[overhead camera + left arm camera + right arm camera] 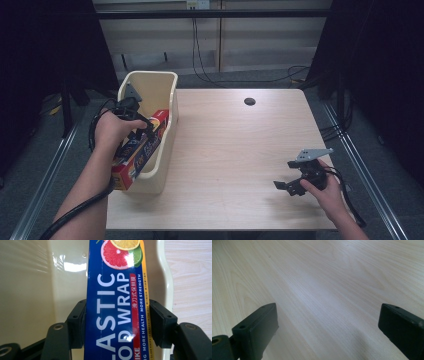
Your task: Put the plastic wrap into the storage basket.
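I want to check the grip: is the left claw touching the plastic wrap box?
Touching. In the left gripper view, both jaws of the left claw press flat against the sides of the plastic wrap box.

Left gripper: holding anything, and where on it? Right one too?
The left gripper clamps the plastic wrap box across its long sides, partway along, over the bin. The right gripper is open, holding nothing.

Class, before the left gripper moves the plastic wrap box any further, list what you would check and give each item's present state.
1. Left gripper clamped on both sides of the long blue plastic wrap box: ok.
2. Box inside the cream plastic bin: not ok, one end sticks out over the near rim.
3. Bin upright on the light wooden table: ok.
4. Right gripper open, away from the bin: ok.
5. Room under the box: cannot tell.
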`<state>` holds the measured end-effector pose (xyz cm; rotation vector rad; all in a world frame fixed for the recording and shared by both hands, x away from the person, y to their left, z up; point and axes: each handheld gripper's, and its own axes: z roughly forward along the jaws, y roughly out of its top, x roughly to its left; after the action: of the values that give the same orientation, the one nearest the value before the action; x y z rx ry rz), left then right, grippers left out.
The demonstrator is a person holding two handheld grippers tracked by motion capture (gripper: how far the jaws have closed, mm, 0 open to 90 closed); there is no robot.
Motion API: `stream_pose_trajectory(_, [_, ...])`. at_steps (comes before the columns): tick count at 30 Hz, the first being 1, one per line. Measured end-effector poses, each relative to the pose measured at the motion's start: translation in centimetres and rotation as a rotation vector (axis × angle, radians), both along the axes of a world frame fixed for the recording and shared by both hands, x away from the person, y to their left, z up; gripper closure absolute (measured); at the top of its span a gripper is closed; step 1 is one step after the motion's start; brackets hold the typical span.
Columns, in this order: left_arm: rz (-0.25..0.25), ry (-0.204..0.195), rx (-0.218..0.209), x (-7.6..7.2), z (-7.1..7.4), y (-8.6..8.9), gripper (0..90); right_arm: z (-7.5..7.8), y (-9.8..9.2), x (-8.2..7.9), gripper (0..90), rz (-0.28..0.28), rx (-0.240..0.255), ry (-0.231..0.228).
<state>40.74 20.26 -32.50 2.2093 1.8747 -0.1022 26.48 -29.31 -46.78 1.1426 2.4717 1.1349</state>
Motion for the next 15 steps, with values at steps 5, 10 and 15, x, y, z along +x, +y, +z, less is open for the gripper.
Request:
stream_pose_trajectory(5, [0.010,0.009,-0.007,0.1,-0.2,0.0,40.2,0.0,0.0,0.0,2.7,0.005,-0.002,-0.001])
stream_pose_trajectory(10, [0.019,0.015,-0.005,0.2,-0.6,0.0,40.2,0.0,0.1,0.0,2.7,0.002,-0.007,-0.001])
stream_pose_trajectory(15, [0.029,0.032,-0.005,0.3,-1.1,0.1,40.1,0.0,0.1,0.0,2.7,0.002,-0.006,-0.002])
